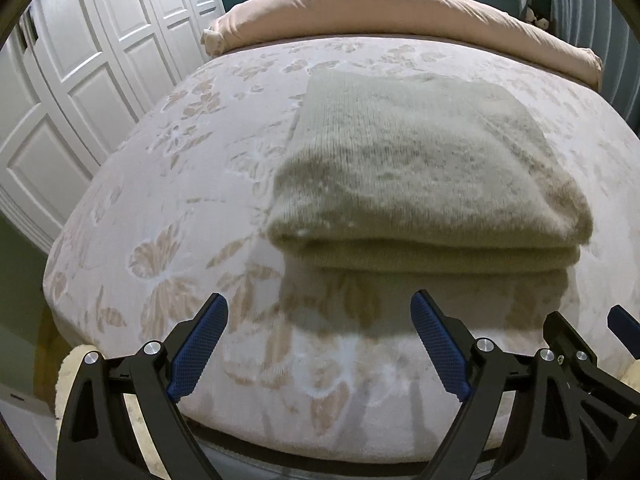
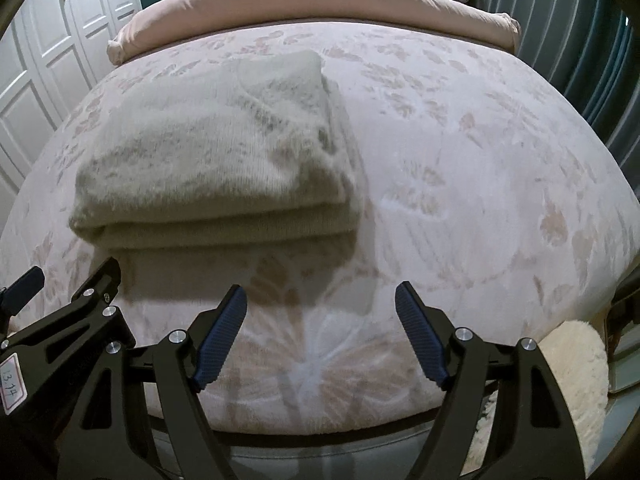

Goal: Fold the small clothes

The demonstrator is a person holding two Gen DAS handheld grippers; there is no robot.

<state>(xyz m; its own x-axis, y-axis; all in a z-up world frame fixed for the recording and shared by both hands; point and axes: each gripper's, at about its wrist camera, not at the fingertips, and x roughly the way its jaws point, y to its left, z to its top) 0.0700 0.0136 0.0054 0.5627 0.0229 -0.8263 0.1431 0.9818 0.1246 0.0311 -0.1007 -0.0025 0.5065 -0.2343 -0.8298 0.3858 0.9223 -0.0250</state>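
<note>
A beige knitted garment point(image 1: 424, 168) lies folded into a thick rectangle on the bed; in the right wrist view the same folded garment point(image 2: 216, 160) sits left of centre. My left gripper point(image 1: 320, 304) hovers open in front of the fold's near edge, with nothing between its blue pads point(image 1: 200, 344). My right gripper point(image 2: 320, 296) is open too, empty, off the garment's near right corner. Each view catches the other gripper at its side edge: the right gripper point(image 1: 592, 352) and the left gripper point(image 2: 60, 312). Neither touches the cloth.
The bed point(image 1: 168, 208) has a pale pink cover with butterfly and leaf patterns. A rolled pink duvet point(image 1: 400, 12) lies across the far end. White panelled wardrobe doors point(image 1: 72, 80) stand to the left, a ribbed wall point(image 2: 592, 60) to the right. A fluffy cream rug point(image 2: 576, 376) is below the bed's edge.
</note>
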